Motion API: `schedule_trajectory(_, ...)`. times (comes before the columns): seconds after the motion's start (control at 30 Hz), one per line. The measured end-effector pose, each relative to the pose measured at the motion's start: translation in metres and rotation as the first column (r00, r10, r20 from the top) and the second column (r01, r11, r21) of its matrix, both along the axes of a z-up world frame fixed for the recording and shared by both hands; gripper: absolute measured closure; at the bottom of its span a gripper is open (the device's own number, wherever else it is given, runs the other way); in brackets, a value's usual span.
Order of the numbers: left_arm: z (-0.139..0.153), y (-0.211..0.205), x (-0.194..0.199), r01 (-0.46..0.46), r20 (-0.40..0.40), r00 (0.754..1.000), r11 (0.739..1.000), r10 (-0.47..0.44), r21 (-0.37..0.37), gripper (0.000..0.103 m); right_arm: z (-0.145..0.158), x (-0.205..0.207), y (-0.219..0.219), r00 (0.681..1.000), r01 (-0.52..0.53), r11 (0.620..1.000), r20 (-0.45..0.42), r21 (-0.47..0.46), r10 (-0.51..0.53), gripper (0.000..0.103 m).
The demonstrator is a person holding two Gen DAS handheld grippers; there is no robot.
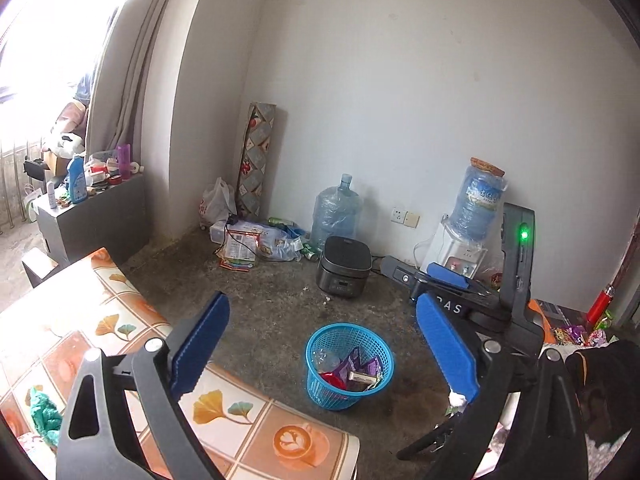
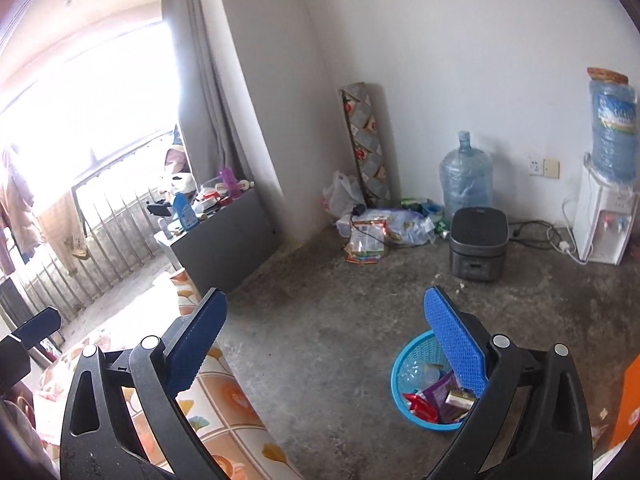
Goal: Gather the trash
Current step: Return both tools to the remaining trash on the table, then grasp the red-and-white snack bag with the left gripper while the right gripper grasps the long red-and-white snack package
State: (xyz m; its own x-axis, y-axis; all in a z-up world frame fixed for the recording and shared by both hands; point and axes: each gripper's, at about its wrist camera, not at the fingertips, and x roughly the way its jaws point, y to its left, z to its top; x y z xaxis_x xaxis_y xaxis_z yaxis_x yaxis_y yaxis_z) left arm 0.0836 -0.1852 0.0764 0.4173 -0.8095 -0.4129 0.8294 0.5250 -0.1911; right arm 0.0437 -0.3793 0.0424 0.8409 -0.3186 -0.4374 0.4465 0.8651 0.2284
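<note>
- My left claw (image 1: 324,356) stands wide open with nothing between its blue pads (image 1: 202,342); I see only floor and basket through the gap.
- My right claw (image 2: 326,346) is spread just as wide and grips nothing either.
- In the left wrist view the right claw (image 1: 444,284) shows at the right, raised above the floor, its blue pads apart.
- The blue mesh basket (image 1: 320,390) stands upright on the bare concrete floor (image 1: 280,304), below and between my two claws.
- Inside the basket lies the trash (image 1: 352,372): a clear crumpled plastic bottle, a purple wrapper, a red wrapper and a small gold-ended packet.
- In the right wrist view the basket (image 2: 404,396) sits behind my right-hand pad, which hides part of its rim.
- A bench (image 1: 120,332) covered with an orange tile-and-leaf patterned cloth runs along the left, with a green scrap on it near the lower left edge.
- Against the far wall stand a dark rice cooker (image 1: 344,272), a blue water jug (image 1: 336,212) and a white water dispenser (image 1: 456,252) carrying an upturned jug.
- More wrappers and bags (image 1: 256,244) are scattered on the floor in the corner, well apart from the basket.
</note>
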Motion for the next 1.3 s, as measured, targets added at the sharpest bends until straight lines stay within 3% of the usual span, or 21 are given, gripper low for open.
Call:
schedule_trajectory(0.2,0.009,0.076,-0.005,-0.103,0.001,0.995,0.994,0.103,-0.034,0.010,0.001,0.015,0.027,0.996,-0.088,0.994,-0.005,-0.058,0.087,0.008)
schedule_trajectory(0.33,0.013,0.131,-0.004,-0.224,0.000,0.975,0.973,0.224,-0.061,0.011,0.003,0.022,0.042,0.990,-0.140,0.989,0.005,-0.053,0.141,0.008)
schedule_trajectory(0.63,0.003,0.239,0.006,-0.491,-0.058,0.871,0.863,0.487,-0.123,0.011,-0.005,0.038,0.074,0.961,-0.276,0.961,-0.017,-0.001,0.276,0.008)
schedule_trajectory(0.77,-0.010,0.273,0.011,-0.571,-0.094,0.821,0.814,0.563,-0.110,0.011,-0.020,0.037,0.088,0.934,-0.351,0.936,-0.061,0.027,0.353,0.008)
schedule_trajectory(1.0,-0.053,0.310,0.020,-0.680,-0.148,0.725,0.733,0.672,-0.003,0.011,-0.063,0.041,0.126,0.826,-0.513,0.843,-0.172,0.161,0.536,0.014)
schedule_trajectory(1.17,-0.082,0.336,0.027,-0.720,-0.204,0.673,0.693,0.711,0.041,0.011,-0.083,0.045,0.161,0.722,-0.615,0.752,-0.214,0.236,0.658,0.021)
schedule_trajectory(1.3,-0.095,0.348,0.034,-0.735,-0.238,0.645,0.675,0.726,0.064,0.011,-0.085,0.049,0.196,0.640,-0.691,0.678,-0.226,0.250,0.735,0.026)
